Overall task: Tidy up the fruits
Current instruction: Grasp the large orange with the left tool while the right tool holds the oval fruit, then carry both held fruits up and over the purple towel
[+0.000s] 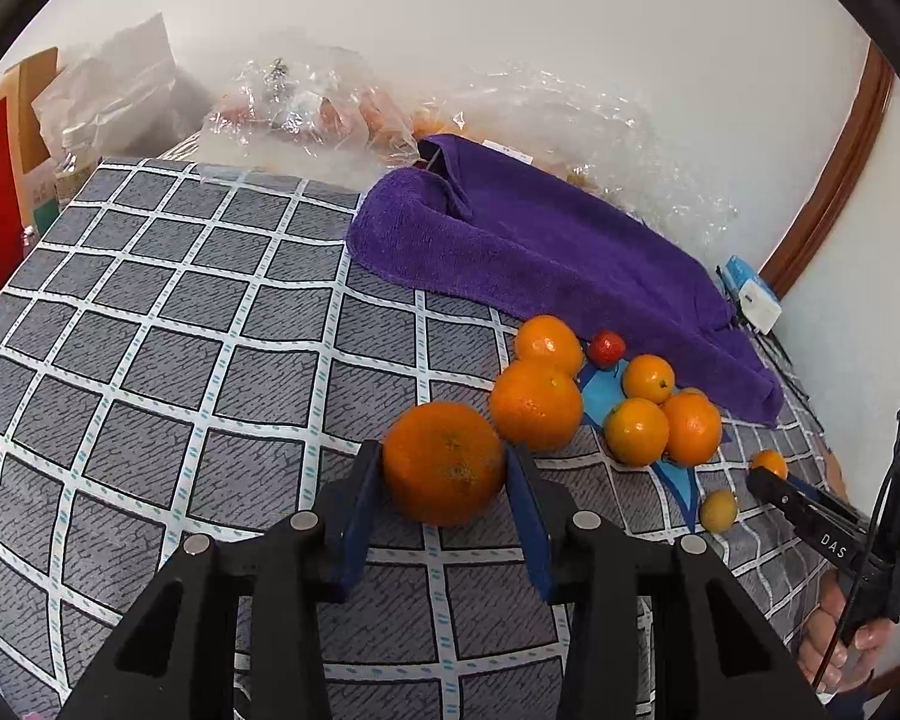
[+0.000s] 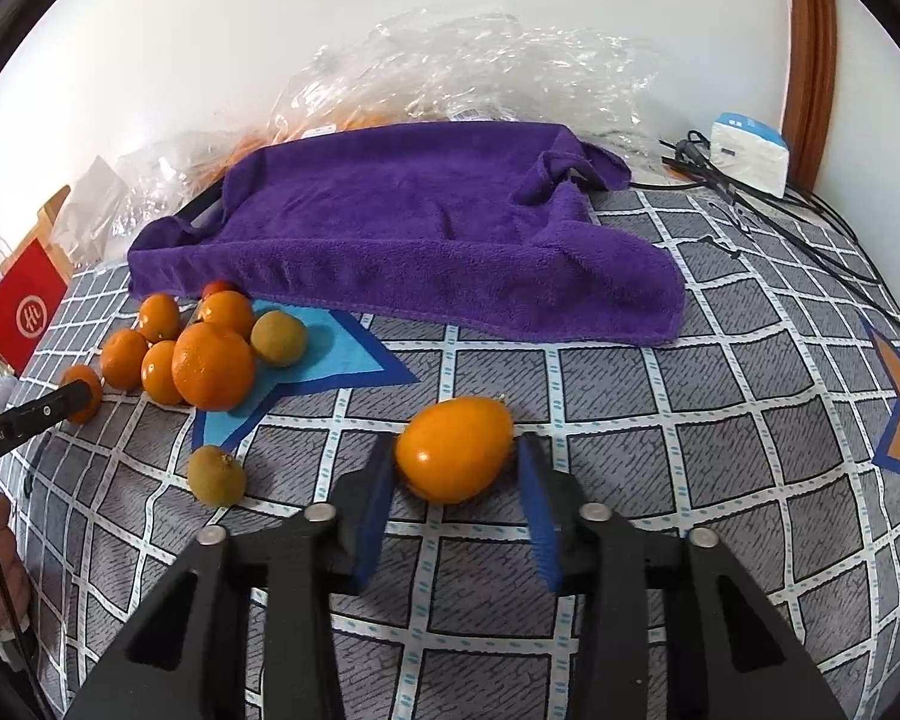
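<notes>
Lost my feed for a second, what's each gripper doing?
Left gripper: closed on a large orange.
Right gripper: closed on a small oval orange fruit.

The checked worktop [image 1: 150, 360] lies bare on the left side, while the purple towel [image 1: 540, 252] behind and the cluster of oranges [image 1: 600, 396] block the right.

Black tongs [image 1: 444, 474] w/ blue pads [image 1: 360, 516], silver screws, white lettering.
</notes>
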The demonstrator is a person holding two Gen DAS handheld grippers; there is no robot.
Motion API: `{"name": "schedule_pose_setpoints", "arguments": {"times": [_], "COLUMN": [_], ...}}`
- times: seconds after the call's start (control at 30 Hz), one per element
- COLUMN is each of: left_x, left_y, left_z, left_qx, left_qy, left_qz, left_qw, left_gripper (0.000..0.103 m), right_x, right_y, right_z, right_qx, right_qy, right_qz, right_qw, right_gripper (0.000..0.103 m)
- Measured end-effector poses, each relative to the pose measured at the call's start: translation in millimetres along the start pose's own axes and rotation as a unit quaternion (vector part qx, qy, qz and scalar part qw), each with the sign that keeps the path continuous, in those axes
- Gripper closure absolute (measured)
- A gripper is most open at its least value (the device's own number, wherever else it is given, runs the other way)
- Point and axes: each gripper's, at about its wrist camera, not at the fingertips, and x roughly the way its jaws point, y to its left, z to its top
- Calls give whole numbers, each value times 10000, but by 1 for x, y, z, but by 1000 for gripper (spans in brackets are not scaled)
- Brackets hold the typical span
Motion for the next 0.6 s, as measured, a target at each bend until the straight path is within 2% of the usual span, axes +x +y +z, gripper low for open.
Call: {"name": "schedule_pose_setpoints", "arguments": {"times": [0.27,0.47,0.6], "left_x": [-15,-22,-26], "left_y": [1,0,7], "left_z": [0,0,2], "left_qx": [-72,-32,-217], "left_qy": [-386,-600,-524], "left_qz": [73,100,-252], "left_qw": [9992,9981,9981], "left_gripper": [64,64,64], "right_x": [-9,-16,-21], "right_y": [-8,-10,-9], "right_z": [-2,-3,0], "right_qx": [204,274,220], "right_qy": [-262,-400,-463], "right_qz": [178,83,15], "right_qw": [9993,9988,9987], "right_gripper": [65,65,65]}}
